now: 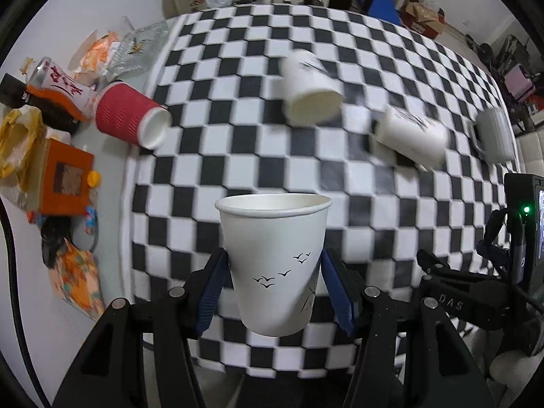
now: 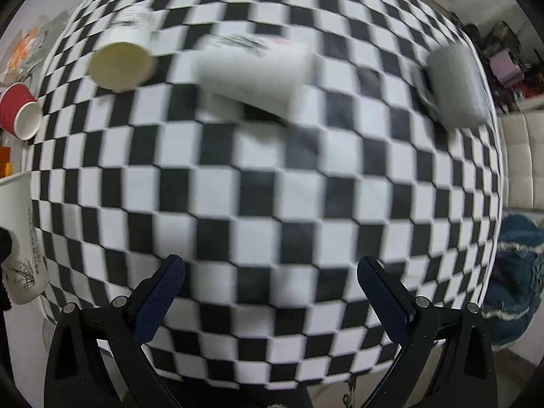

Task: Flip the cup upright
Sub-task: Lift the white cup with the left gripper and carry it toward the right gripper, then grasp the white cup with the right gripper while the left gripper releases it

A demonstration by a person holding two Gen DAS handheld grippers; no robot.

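A black-and-white checkered cloth [image 1: 258, 156] is spread over the surface and fills most of both views, blurred in each. Beyond its left edge, bare pale surface [image 1: 112, 156] is seen, crowded with an orange box [image 1: 66, 178] with a small window, a bottle [image 1: 57, 85] bearing red script that cannot be read, and crumpled wrappers. A white paper cup [image 1: 277, 261] printed with small black birds is held upright, mouth up, above the near edge of the cloth, clamped at its lower sides between the blue-padded fingers of the left gripper [image 1: 275, 289]; whether its base touches the cloth cannot be told. The same cup [image 2: 22, 238] is caught at the left border of the right wrist view, with a black plant motif and a column of print too small to be read. The letters "DAS" are moulded on a black part of the right-hand rig [image 1: 450, 306]. The right gripper [image 2: 270, 292] is held over the cloth with its fingers wide apart and nothing between them. Toward the far right corner a grey mug [image 1: 493, 136] is lying on its side. Near the middle, two white cups are lying on their sides: one [image 1: 311, 88] with its open mouth turned to the camera, the other [image 1: 413, 136] just right of it. At the left edge a red ribbed cup [image 1: 131, 117] is lying tipped over.
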